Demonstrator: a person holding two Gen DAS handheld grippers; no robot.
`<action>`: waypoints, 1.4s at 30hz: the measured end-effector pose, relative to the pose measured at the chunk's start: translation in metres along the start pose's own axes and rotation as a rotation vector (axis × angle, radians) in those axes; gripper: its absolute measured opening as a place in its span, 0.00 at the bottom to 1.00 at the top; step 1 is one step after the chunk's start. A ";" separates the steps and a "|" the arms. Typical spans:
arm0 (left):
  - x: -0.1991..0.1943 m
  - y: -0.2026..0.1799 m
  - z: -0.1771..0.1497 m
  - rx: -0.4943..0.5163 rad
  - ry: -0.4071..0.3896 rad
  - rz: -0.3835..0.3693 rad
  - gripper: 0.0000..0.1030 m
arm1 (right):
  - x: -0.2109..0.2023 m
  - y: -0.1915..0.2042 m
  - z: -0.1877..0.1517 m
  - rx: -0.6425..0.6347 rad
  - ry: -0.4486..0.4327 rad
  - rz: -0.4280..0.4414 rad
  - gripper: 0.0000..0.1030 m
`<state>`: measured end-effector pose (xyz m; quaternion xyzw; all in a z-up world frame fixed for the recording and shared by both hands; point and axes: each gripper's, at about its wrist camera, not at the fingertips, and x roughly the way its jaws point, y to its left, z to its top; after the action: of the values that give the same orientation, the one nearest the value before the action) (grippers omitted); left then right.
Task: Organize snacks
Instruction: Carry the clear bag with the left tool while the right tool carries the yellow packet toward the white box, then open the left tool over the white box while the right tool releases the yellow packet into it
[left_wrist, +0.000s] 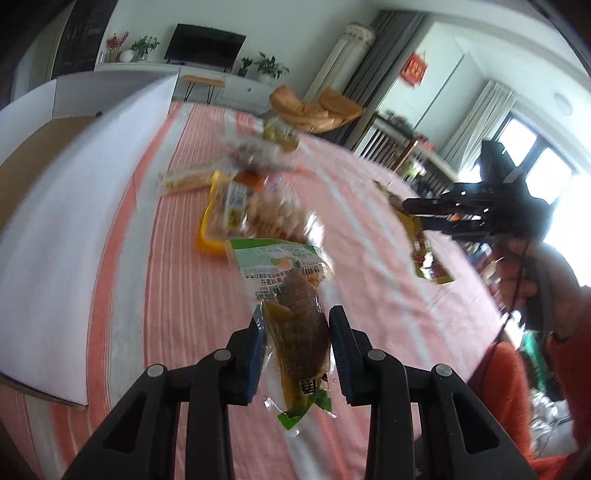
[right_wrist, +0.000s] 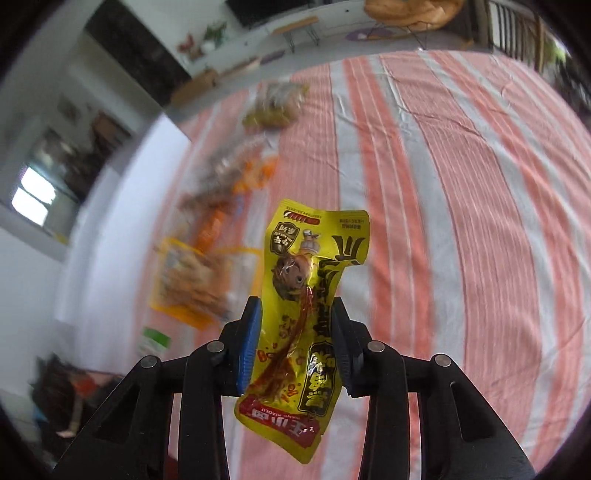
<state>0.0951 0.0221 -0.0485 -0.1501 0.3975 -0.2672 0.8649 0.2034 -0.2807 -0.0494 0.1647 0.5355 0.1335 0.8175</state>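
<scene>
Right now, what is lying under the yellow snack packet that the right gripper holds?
The yellow snack packet hangs in the right gripper above the striped tablecloth. Around it only bare cloth shows; the spot directly beneath is covered by the packet itself.

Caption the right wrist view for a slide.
Right gripper fingers clamp a yellow snack packet above the striped tablecloth.
</scene>
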 end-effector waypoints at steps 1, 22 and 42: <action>-0.006 0.000 0.005 -0.010 -0.016 -0.012 0.32 | -0.005 0.002 0.003 0.015 -0.010 0.032 0.37; -0.140 0.162 0.080 -0.307 -0.248 0.563 0.93 | 0.067 0.337 0.018 -0.294 -0.018 0.481 0.55; 0.021 -0.065 0.007 0.157 0.059 0.129 0.97 | 0.035 0.024 -0.047 -0.182 -0.229 -0.330 0.64</action>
<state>0.0895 -0.0426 -0.0257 -0.0481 0.4096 -0.2458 0.8772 0.1732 -0.2389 -0.0863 0.0144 0.4448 0.0263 0.8951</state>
